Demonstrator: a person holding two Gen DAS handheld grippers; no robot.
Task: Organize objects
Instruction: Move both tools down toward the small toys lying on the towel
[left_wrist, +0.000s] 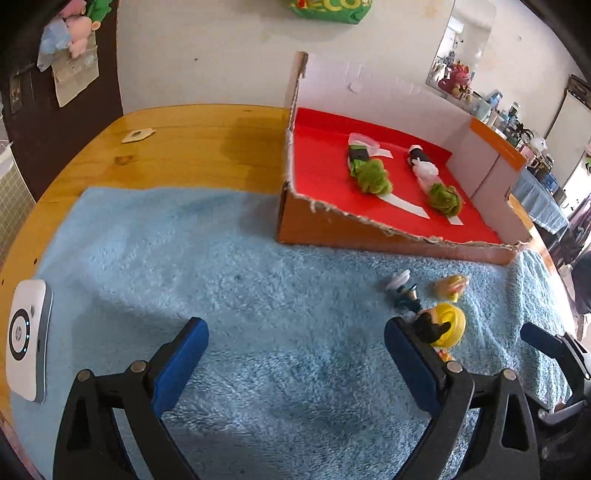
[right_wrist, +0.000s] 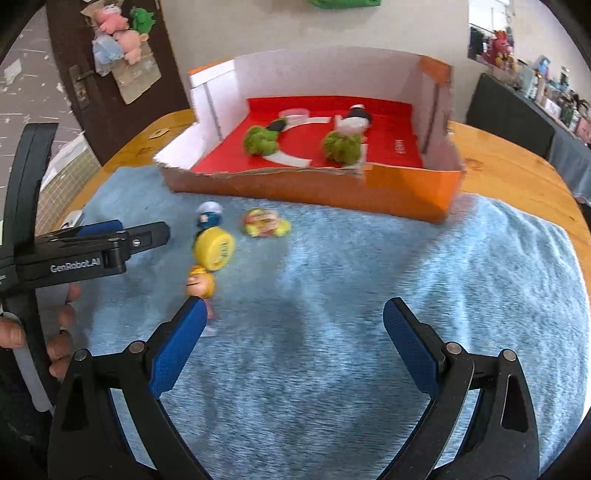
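Observation:
Several small toy figures lie on a blue towel (left_wrist: 221, 266): a yellow-haired figure (right_wrist: 201, 286), a yellow round-based toy (right_wrist: 215, 249), a blue-and-white figure (right_wrist: 208, 216) and a yellow-red toy (right_wrist: 264, 223). They also show in the left wrist view: the yellow toy (left_wrist: 445, 325), the blue-and-white figure (left_wrist: 400, 286). A cardboard box (left_wrist: 388, 232) with red floor holds two green-haired dolls (left_wrist: 371, 173) (left_wrist: 441, 194). My left gripper (left_wrist: 295, 354) is open, the toys by its right finger. My right gripper (right_wrist: 293, 339) is open, the yellow-haired figure at its left finger.
A white device (left_wrist: 27, 341) lies at the towel's left edge. The round wooden table (left_wrist: 177, 147) carries a small tag (left_wrist: 137, 135). The box's high white walls (right_wrist: 295, 77) stand at its back and sides. The left gripper (right_wrist: 122, 240) shows in the right wrist view.

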